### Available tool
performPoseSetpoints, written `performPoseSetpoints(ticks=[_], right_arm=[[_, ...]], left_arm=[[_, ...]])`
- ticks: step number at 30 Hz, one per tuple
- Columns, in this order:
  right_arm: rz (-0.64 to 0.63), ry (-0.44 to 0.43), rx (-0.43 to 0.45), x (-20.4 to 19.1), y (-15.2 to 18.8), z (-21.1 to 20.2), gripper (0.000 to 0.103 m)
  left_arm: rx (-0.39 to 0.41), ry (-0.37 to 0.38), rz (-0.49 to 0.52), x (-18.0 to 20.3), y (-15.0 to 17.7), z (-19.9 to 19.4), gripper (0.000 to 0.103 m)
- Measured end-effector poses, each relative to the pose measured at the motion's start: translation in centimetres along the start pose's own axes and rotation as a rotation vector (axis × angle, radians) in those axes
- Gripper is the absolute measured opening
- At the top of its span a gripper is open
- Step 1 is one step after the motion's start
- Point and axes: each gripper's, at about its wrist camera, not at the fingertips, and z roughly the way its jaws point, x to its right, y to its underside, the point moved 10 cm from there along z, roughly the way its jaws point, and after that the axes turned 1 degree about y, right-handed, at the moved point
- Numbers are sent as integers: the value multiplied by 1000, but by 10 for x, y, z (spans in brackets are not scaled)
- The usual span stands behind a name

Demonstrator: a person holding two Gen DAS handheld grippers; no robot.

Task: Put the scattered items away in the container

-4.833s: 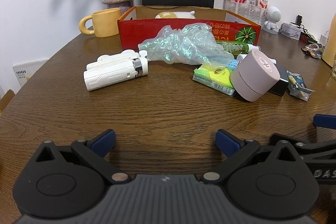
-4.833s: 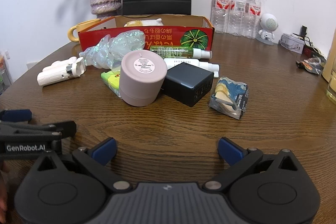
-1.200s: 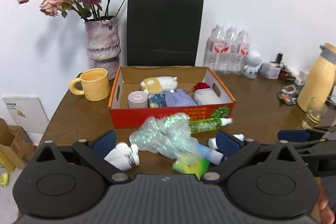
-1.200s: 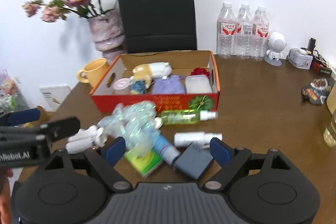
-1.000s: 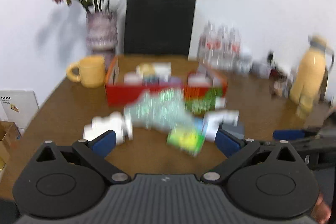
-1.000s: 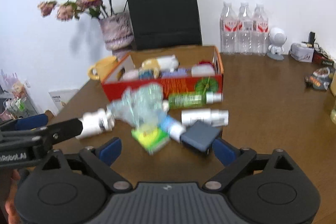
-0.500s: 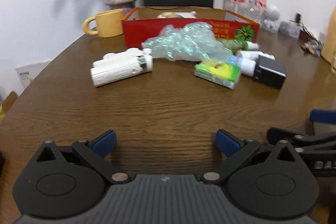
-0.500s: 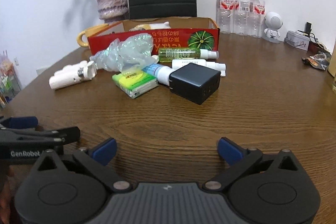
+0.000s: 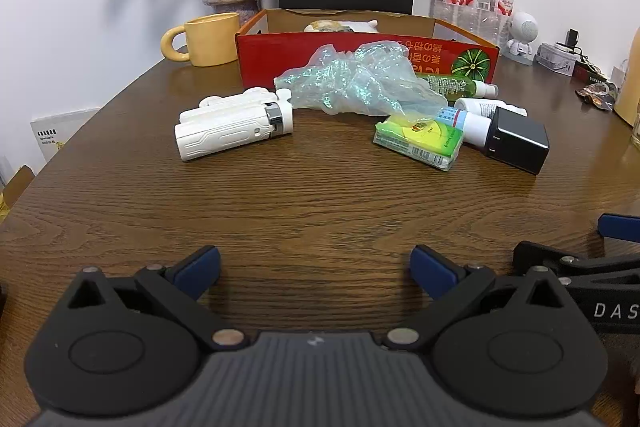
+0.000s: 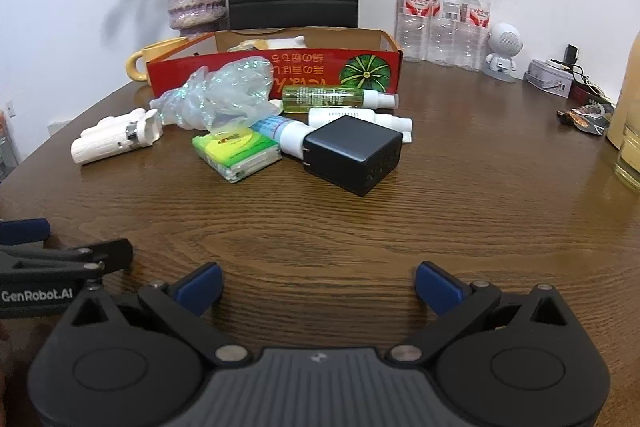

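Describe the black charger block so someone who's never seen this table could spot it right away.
Start at the red cardboard box at the back of the wooden table. In front of it lies a cluster of loose items; the black charger block sits at that cluster's near right edge. It is the only dark, boxy thing there, with two metal prongs facing the white-capped tube.

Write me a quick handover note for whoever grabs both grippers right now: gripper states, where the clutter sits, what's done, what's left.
Left gripper: open, empty, low over the bare near table.
Right gripper: open, empty, likewise.
Red box at the back already holds a few things; only a pale item shows over its rim.
Left to box, all in front of it: white device, crumpled plastic bag, green tissue pack, black charger, green spray bottle, white bottle, and blue-labelled bottle wedged under the bag's edge.
The charger is probably easiest for the right, the white device for the left.
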Motion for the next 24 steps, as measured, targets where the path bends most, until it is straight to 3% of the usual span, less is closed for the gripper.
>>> performPoseSetpoints(ticks=[24], right_arm=[[6,6,-1,2,0,0,103]], left_arm=[[0,-1,0,1,0,0,103]])
